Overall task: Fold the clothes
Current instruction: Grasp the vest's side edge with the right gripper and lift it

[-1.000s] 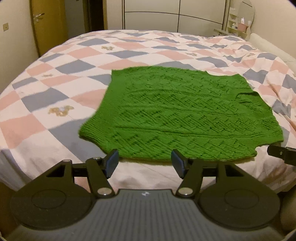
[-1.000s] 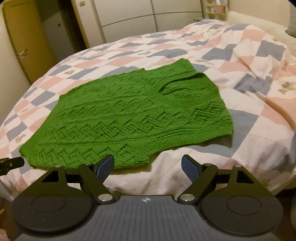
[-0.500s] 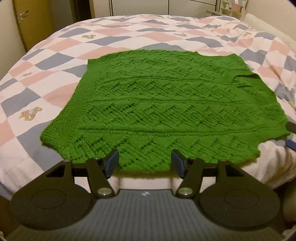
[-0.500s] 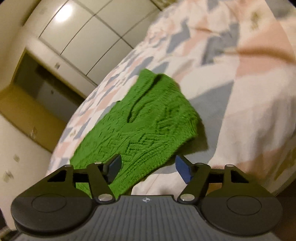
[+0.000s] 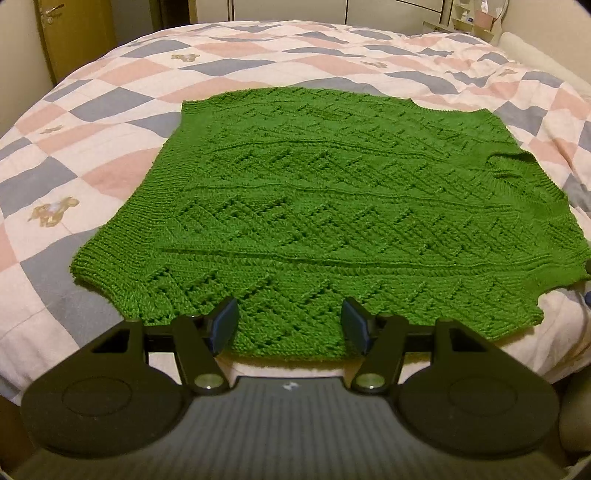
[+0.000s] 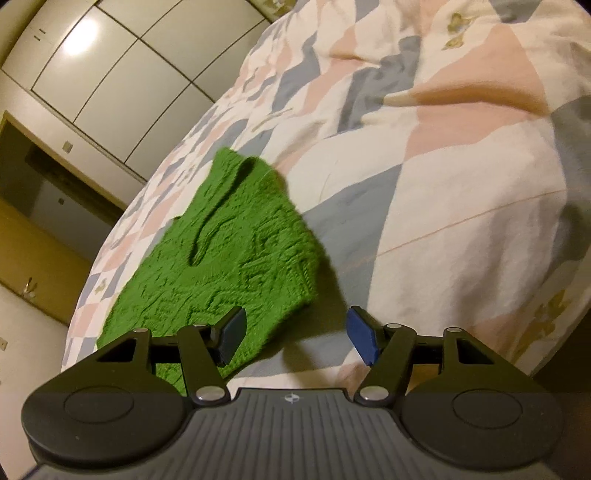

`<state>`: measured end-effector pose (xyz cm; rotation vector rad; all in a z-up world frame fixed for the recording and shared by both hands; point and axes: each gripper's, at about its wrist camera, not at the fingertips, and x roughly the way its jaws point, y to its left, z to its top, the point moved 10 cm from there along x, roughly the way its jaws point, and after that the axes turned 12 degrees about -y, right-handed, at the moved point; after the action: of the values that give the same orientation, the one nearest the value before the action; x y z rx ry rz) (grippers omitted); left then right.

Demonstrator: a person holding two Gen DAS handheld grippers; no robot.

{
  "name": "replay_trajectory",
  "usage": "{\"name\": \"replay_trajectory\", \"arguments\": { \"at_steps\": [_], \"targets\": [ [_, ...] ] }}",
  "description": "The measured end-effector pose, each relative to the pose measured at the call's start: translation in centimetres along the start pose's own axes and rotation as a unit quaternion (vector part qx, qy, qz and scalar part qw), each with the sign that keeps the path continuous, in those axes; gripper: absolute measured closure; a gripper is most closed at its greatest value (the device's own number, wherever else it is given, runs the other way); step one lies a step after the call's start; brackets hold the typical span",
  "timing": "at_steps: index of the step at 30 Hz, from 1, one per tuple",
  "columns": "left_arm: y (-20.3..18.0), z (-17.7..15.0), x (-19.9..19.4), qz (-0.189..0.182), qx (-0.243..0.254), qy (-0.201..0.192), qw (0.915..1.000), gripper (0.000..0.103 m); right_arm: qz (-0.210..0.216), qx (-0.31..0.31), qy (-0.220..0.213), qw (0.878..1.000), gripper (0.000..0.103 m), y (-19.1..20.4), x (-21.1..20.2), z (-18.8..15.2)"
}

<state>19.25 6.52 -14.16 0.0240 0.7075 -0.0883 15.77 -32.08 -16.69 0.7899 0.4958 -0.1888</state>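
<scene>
Green sweater (image 5: 332, 218) flat; no legible writing, seemingly.

The sweater (image 5: 332, 221) lies flat on the bed (image 5: 110, 110), spread across its middle in the left wrist view. Its near edge sits at six o'clock, between the spread fingers of the left gripper (image 5: 290, 325). The neckline end points to three o'clock, the hem end to nine o'clock. Beyond the sweater, at twelve o'clock, the bed runs on to the wardrobe (image 5: 295, 11); a door (image 5: 74, 33) stands at eleven o'clock and a shelf (image 5: 476, 18) at one o'clock.

In the tilted right wrist view the sweater (image 6: 229, 266) lies at ten o'clock from the right gripper (image 6: 295, 334), whose left finger overlaps its corner, the right finger over bare bed (image 6: 461, 221).
</scene>
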Motion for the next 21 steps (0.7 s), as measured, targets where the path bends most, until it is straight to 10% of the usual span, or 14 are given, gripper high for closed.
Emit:
{"name": "replay_trajectory", "arguments": {
  "at_steps": [11, 21],
  "targets": [
    [0.8, 0.1, 0.0, 0.006, -0.004, -0.007, 0.9999, 0.045, -0.008, -0.001, -0.016, 1.0, 0.061, -0.3, 0.5, 0.7],
    [1.1, 0.2, 0.3, 0.007, -0.007, -0.008, 0.9999, 0.045, -0.02, 0.014, -0.017, 1.0, 0.059, -0.9, 0.9, 0.9]
  ]
}}
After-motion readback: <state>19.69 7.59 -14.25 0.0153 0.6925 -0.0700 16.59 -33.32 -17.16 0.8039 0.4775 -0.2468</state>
